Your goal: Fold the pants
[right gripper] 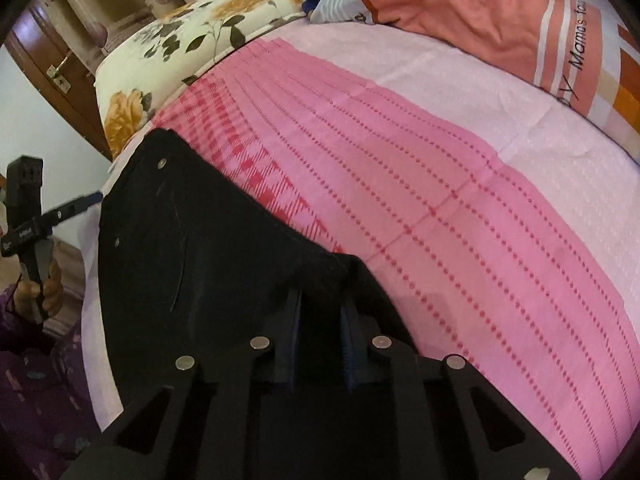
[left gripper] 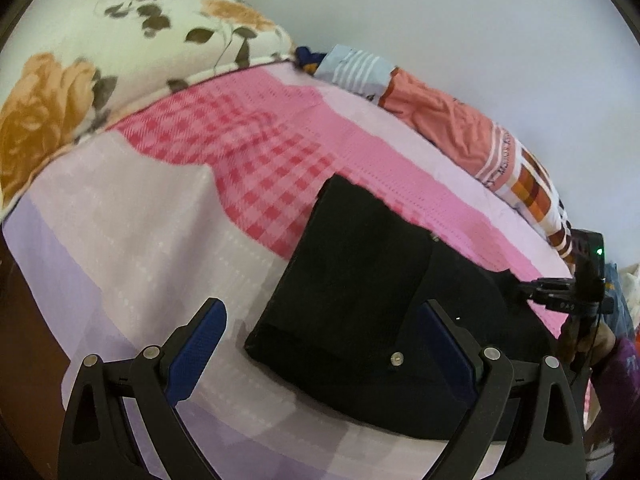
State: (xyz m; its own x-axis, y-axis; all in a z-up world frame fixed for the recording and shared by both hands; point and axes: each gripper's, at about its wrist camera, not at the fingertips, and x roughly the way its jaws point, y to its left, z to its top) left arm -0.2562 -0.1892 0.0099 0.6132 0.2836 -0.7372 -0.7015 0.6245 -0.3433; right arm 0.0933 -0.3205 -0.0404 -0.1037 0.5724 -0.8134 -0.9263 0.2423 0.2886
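The black pants (left gripper: pixel 360 292) lie folded on the pink and lilac bedsheet (left gripper: pixel 160 240), with metal buttons showing. My left gripper (left gripper: pixel 320 324) is open, its blue-padded fingers wide apart just above the near edge of the pants, holding nothing. In the right wrist view the pants (right gripper: pixel 192 248) spread to the left. My right gripper (right gripper: pixel 320 304) is shut on a raised fold of the pants at their near right corner. The left gripper (right gripper: pixel 80 204) also shows in the right wrist view at the far left, held in a hand.
A floral pillow (left gripper: pixel 100 64) lies at the bed's head. A bundle of orange and striped bedding (left gripper: pixel 452 120) runs along the wall side. A wooden door (right gripper: pixel 52 60) stands beyond the pillow. The bed edge drops off at the left (left gripper: pixel 36 300).
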